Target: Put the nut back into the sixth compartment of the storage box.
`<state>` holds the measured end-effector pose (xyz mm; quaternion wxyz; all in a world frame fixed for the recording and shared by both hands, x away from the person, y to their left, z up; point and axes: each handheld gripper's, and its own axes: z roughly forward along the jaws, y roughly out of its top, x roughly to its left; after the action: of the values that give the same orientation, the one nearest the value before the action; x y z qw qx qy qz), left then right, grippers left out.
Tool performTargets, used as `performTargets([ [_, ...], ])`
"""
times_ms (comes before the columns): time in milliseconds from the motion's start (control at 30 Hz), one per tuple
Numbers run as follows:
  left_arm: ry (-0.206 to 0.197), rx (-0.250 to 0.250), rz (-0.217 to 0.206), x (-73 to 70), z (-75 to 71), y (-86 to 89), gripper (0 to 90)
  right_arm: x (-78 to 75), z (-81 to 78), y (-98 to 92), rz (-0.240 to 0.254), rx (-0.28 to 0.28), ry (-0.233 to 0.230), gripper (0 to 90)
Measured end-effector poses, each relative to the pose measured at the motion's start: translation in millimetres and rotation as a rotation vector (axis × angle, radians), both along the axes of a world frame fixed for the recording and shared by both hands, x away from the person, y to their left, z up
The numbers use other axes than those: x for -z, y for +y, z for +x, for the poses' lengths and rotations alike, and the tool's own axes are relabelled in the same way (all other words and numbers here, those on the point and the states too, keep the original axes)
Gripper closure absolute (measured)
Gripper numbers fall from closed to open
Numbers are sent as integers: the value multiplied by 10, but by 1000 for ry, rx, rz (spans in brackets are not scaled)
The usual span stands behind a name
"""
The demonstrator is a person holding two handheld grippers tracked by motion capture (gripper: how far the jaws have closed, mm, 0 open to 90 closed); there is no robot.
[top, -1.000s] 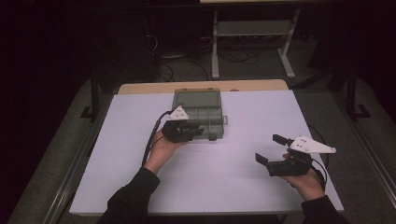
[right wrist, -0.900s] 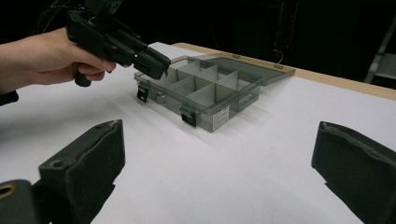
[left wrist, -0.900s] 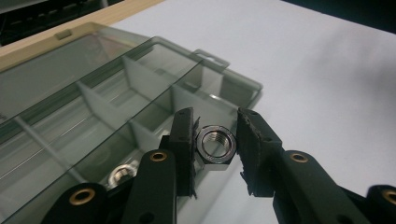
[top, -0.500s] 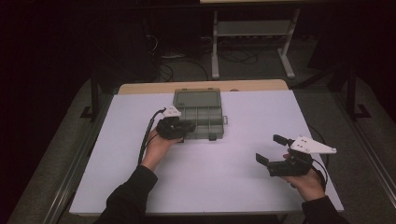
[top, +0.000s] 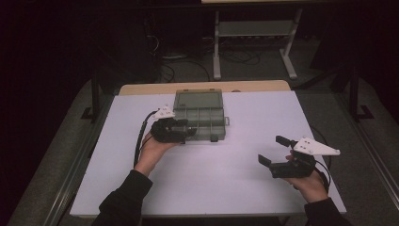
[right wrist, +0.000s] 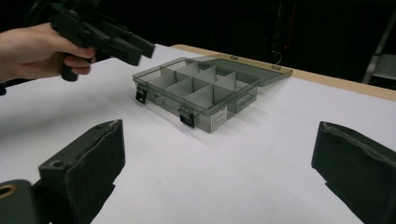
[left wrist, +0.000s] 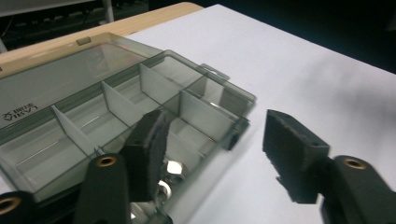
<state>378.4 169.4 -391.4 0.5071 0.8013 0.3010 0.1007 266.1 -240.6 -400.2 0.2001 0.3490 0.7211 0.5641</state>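
A smoky clear compartment box [top: 199, 117] lies on the white table top [top: 211, 183] with its lid folded flat toward the back. My left gripper [top: 190, 132] hovers at the box's near-left corner. Its jaws have just been opening and hold nothing. In the left gripper view [left wrist: 219, 144], one jaw stands over a near compartment where shiny metal nuts [left wrist: 172, 169] lie, and the other over the table beside the box [left wrist: 140, 102]. My right gripper [top: 271, 149] rests open at the near right, and in its own view [right wrist: 224, 158] it faces the box [right wrist: 201, 88] and the left gripper [right wrist: 133, 49].
A wooden strip [top: 244, 86] runs along the table's far edge behind the lid. Past it are a dark floor, cables and a metal stand [top: 254, 42]. White table surface lies between the box and the right gripper.
The left gripper's jaws went from shut to open. The left hand drew back a little to the left at the box's near-left corner. The right hand stayed put.
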Motion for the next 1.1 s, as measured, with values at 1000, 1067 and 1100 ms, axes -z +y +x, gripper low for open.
performTargets([
  [1000, -134, -62, -112, -2, -1030, 840, 122, -6, -1, -6, 13, 4, -1, 22],
  [1067, -139, -62, -122, 16, -1070, 877, 108, -7, -4, -7, 18, 4, -2, 22],
  [1100, -141, -62, -122, 23, -1088, 891, 108, -8, -6, -8, 20, 4, -3, 22],
])
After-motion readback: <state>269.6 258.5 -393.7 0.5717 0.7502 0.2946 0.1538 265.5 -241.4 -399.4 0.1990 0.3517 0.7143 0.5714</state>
